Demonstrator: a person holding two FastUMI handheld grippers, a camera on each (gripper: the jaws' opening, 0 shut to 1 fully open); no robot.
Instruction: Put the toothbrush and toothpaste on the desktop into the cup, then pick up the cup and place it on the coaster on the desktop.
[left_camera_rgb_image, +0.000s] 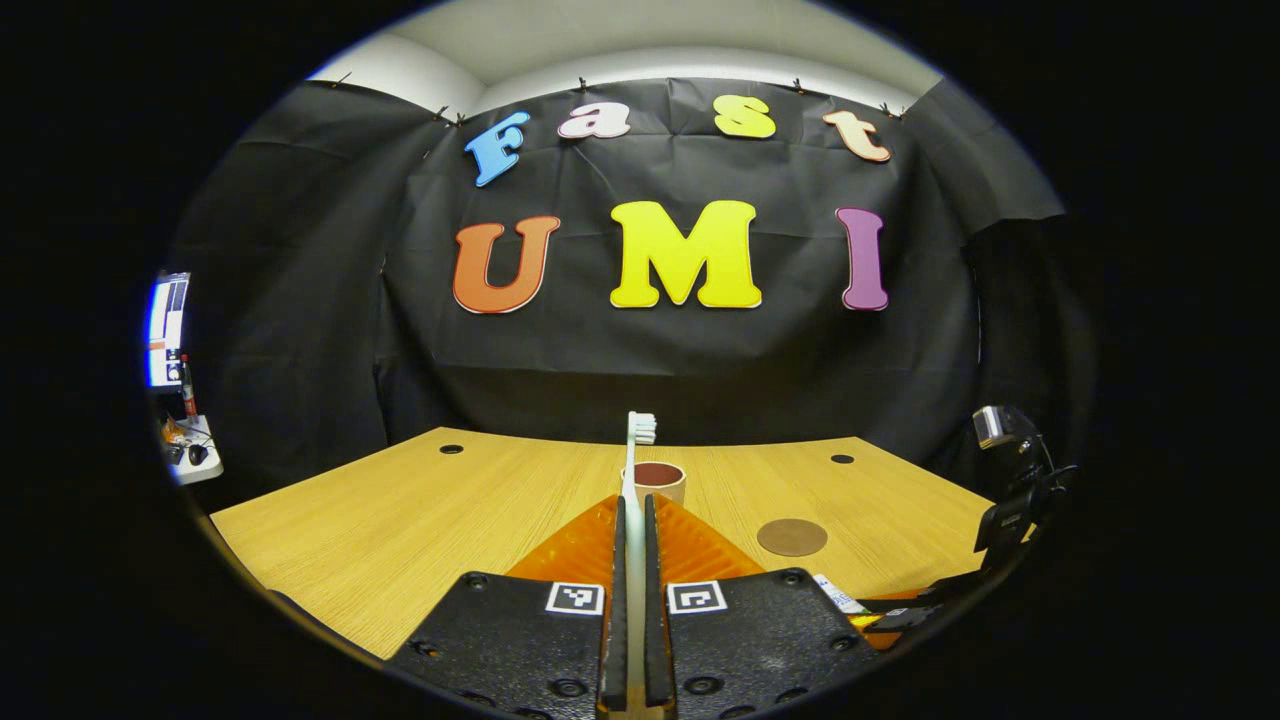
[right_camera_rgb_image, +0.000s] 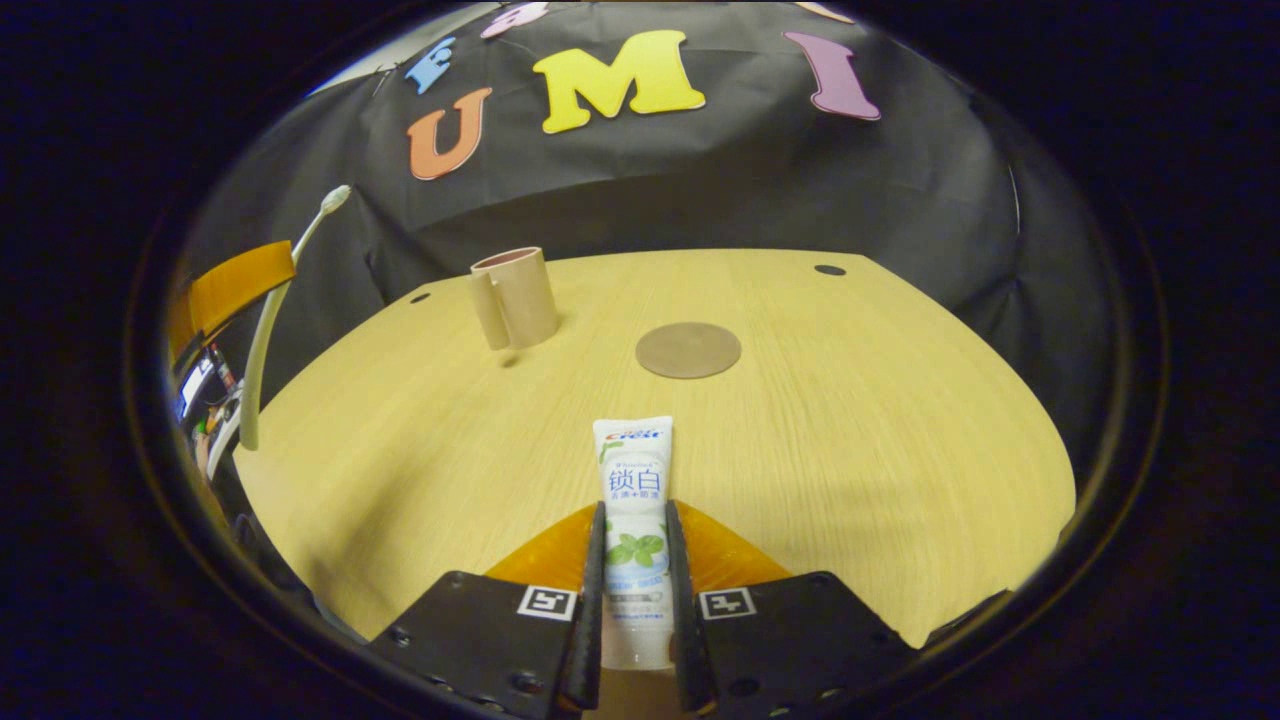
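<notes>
- Your left gripper (left_camera_rgb_image: 631, 600) pinches the white plastic toothbrush (left_camera_rgb_image: 634, 470), bristle head pointing forward, held above the desktop in line with the cup.
- Your right gripper (right_camera_rgb_image: 634, 590) clamps the white toothpaste tube (right_camera_rgb_image: 633, 480) low over the pale wooden desktop (right_camera_rgb_image: 850, 430).
- The tan cylindrical cup (right_camera_rgb_image: 514, 297) stands empty, well apart from both.
- The round brown coaster (right_camera_rgb_image: 688, 350) lies bare beside it; all placing remains.

Toothbrush (left_camera_rgb_image: 634, 520) handle hidden low between the jaws in the left gripper view. Toothpaste (right_camera_rgb_image: 634, 540) cap end cut off at the bottom edge, sides covered by the jaws. Cup (left_camera_rgb_image: 657, 482) partly behind the brush.
</notes>
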